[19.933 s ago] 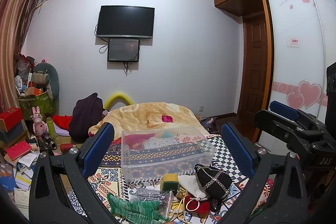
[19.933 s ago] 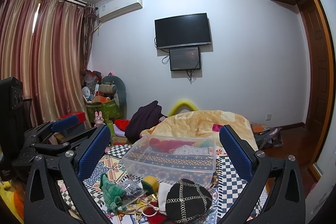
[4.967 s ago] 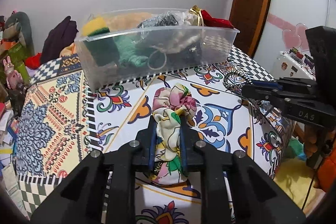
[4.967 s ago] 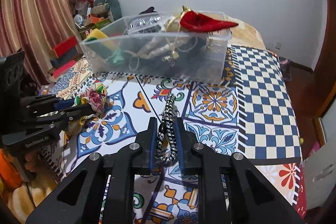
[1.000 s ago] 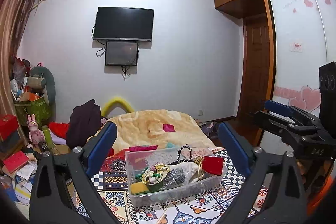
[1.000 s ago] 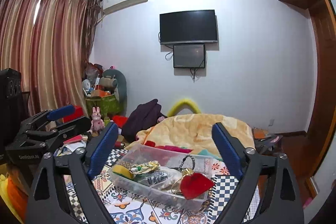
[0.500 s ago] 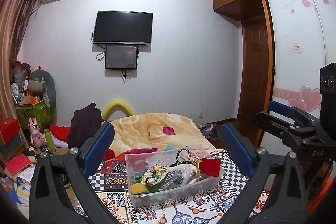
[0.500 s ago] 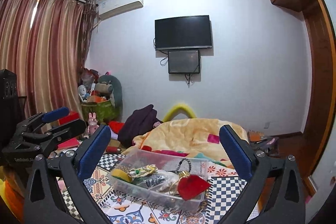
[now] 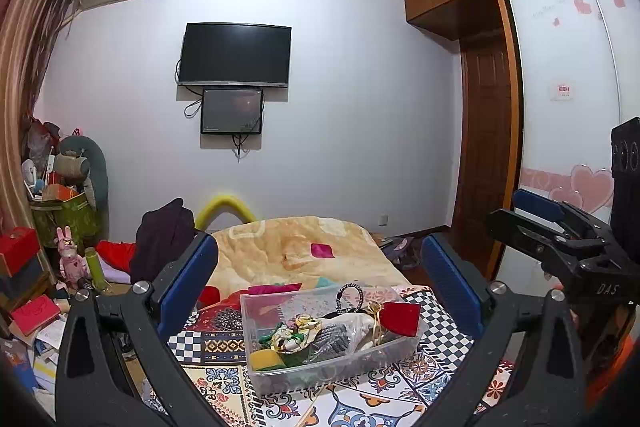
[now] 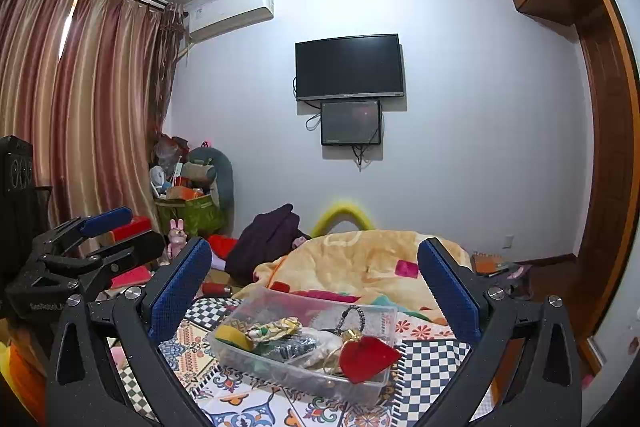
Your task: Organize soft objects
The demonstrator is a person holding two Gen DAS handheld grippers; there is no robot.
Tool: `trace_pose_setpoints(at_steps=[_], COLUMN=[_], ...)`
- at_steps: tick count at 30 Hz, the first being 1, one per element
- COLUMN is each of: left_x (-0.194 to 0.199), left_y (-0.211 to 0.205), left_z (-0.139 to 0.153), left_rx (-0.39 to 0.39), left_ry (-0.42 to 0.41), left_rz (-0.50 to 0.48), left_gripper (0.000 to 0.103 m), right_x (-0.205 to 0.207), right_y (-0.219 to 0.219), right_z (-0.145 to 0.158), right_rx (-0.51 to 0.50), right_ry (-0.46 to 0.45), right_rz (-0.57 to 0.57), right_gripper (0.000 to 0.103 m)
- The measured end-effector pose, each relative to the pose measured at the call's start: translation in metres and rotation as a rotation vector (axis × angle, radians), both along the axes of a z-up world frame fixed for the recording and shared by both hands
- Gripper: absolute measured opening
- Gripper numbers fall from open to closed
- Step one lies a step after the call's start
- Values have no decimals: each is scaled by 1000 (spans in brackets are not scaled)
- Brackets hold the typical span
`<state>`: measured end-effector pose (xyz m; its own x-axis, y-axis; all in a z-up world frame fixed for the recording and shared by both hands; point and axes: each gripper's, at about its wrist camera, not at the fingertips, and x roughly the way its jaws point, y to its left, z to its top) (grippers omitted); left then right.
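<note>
A clear plastic bin (image 9: 332,359) sits on the patterned cloth and holds several soft items: a floral scrunchie (image 9: 296,331), a yellow-green sponge (image 9: 266,359), a red pouch (image 9: 400,313) and a black-and-white band (image 9: 348,293). The bin also shows in the right wrist view (image 10: 304,367), with the red pouch (image 10: 368,355) over its near rim. My left gripper (image 9: 320,279) is open and empty, held back above the bin. My right gripper (image 10: 316,275) is open and empty too. Each gripper appears at the edge of the other's view.
A bed with a yellow blanket (image 9: 296,251) lies behind the bin. Clutter, boxes and a toy rabbit (image 9: 70,259) fill the left floor. A wardrobe (image 9: 560,107) and a door (image 9: 484,155) stand at right. Curtains (image 10: 80,107) hang at left.
Both grippers have drawn back and levelled slightly over the last second; the bin sits lower in both views. Earlier, each was shut on a soft item, and these now lie in the bin.
</note>
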<state>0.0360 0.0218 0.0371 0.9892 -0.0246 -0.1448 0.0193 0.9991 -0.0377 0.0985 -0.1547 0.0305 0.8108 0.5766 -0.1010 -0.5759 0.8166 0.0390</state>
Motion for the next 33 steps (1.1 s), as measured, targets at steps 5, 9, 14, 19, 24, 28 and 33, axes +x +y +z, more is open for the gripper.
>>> trace_pose_setpoints(at_steps=[5, 9, 14, 19, 24, 28, 33], left_x=[0, 0, 1, 2, 1, -1, -4], left_y=[1, 0, 2, 2, 0, -3, -7], left_z=[1, 1, 1, 2, 1, 0, 1], left_rx=[-1, 1, -12, -12, 0, 12, 26], left_ry=[1, 0, 8, 9, 11, 7, 6], left_rz=[2, 6, -5, -6, -16, -18, -15], left_gripper=[103, 103, 103, 103, 103, 103, 103], right_x=[-2, -2, -2, -2, -3, -4, -2], right_y=[-1, -2, -2, -2, -3, -3, -2], right_z=[0, 0, 0, 0, 0, 0, 1], right_rx=[2, 1, 3, 4, 3, 1, -9], right_ry=[-3, -4, -4, -6, -8, -13, -14], right_rz=[0, 1, -1, -3, -7, -12, -11], right_gripper=[103, 103, 103, 103, 103, 103, 103])
